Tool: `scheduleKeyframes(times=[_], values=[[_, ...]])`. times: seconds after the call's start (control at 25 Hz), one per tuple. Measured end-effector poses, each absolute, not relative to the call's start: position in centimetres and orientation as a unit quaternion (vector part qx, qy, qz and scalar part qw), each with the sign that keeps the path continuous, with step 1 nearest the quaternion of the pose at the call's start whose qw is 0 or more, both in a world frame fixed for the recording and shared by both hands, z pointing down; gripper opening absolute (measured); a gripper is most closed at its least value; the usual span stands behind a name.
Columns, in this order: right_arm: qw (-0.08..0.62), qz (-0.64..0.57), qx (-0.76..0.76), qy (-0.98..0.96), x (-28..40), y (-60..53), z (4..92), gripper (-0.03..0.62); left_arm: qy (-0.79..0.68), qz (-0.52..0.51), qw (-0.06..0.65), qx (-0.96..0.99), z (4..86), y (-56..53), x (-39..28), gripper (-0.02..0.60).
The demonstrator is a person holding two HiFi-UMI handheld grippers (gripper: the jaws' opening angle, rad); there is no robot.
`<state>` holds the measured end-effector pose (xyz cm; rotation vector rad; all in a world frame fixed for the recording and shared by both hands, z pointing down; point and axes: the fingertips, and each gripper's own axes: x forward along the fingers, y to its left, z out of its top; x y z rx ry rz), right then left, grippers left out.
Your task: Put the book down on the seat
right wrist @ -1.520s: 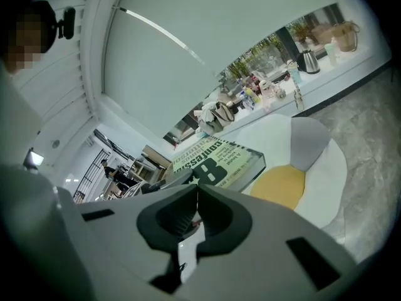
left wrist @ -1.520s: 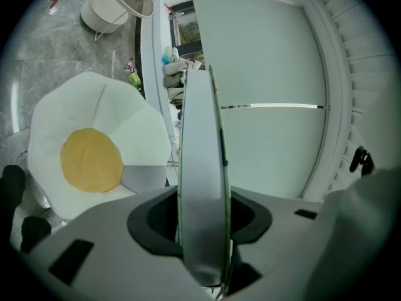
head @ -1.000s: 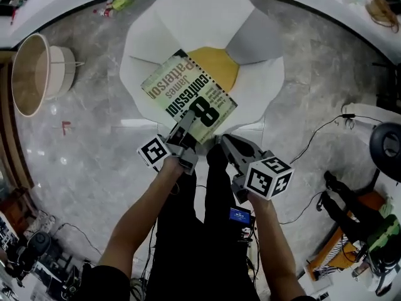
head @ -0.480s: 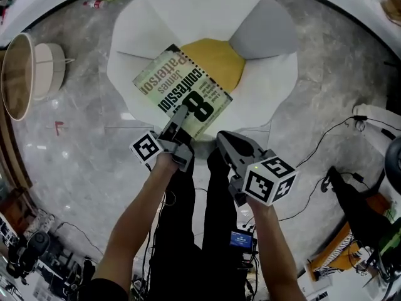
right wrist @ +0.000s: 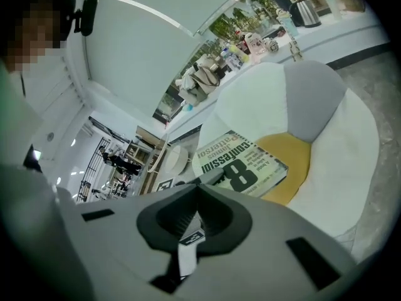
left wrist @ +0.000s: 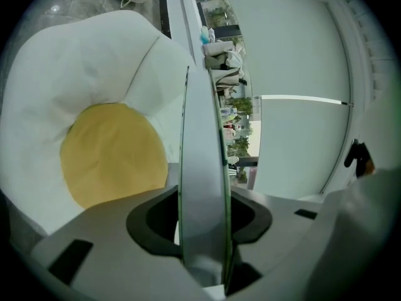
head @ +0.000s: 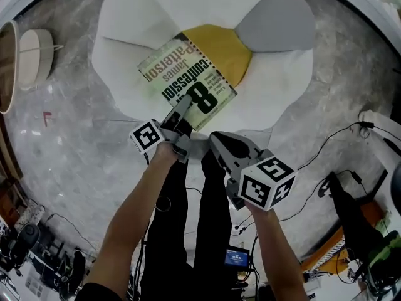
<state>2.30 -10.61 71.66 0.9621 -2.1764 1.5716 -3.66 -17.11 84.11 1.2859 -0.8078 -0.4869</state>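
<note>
The left gripper (head: 184, 104) is shut tight on the book (head: 188, 80). It holds the book by the edge closest to the person. In the left gripper view the book stands thin and tall right between the two jaws, and both jaws press on it.

The book is over the chair (head: 125, 49). The chair is big and soft, with white parts all round like the petals of a flower, and one petal is gray (head: 276, 21). In the middle is a round yellow seat (head: 222, 52). The far end of the book lies over the edge of the yellow seat, and the rest of it is over a white petal. I cannot tell if the book touches the seat or is just above it. The cover faces up — it has a big black 8 on it and more words.

The right gripper (right wrist: 197, 182) is closed, with its two jaws pushed together and nothing between them. It is near the book's close edge, just beside the left gripper, and does not touch the book.

The person stands right in front of the chair, in black trousers (head: 188, 231). The floor (head: 75, 149) is gray stone with pale marks. On the floor to the left of the chair sits a round white thing (head: 32, 56). To the right a thin black cord (head: 326, 144) runs over the floor.
</note>
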Motion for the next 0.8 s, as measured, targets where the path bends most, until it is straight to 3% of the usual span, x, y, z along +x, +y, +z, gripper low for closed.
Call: scheduleKeyframes(times=[0.8], values=[[0.127, 0.573, 0.355, -0.727, 3.8, -12.1, 80.1, 0.015, -0.360, -0.126, 0.720, 0.581, 98.9, -17.7, -1.5, 0.172]])
